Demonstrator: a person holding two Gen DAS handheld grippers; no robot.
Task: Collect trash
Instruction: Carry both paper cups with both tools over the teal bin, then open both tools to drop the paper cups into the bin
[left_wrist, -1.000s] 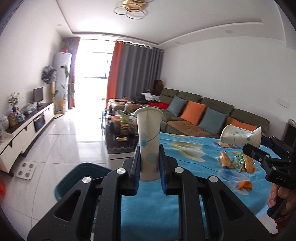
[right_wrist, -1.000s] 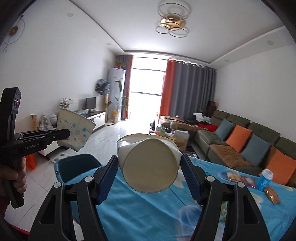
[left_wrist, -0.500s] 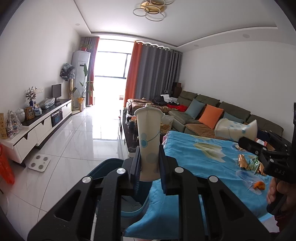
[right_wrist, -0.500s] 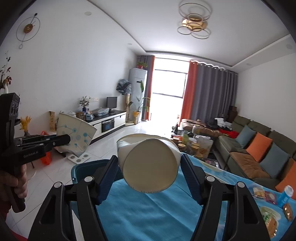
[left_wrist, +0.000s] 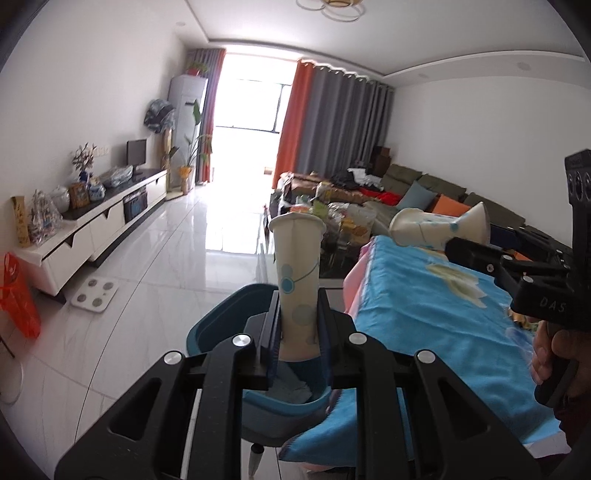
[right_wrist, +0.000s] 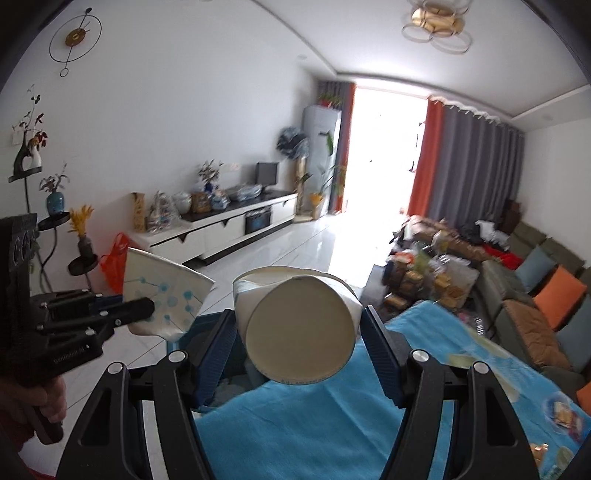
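Now left tool (left_wrist: 298, 334) clamping flattened cup (left_wrist: 298, 277), right tool (right_wrist: 299, 341) gripping sideways cup (right_wrist: 295, 321)

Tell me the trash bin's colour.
Teal-blue plastic trash bin, clearest in the left wrist view.

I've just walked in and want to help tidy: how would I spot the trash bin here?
Find the table with the bright blue cloth. At its end, on the white tiled floor, stands the bin. It is a dark teal open tub, unlike the flat white scale lying farther out.
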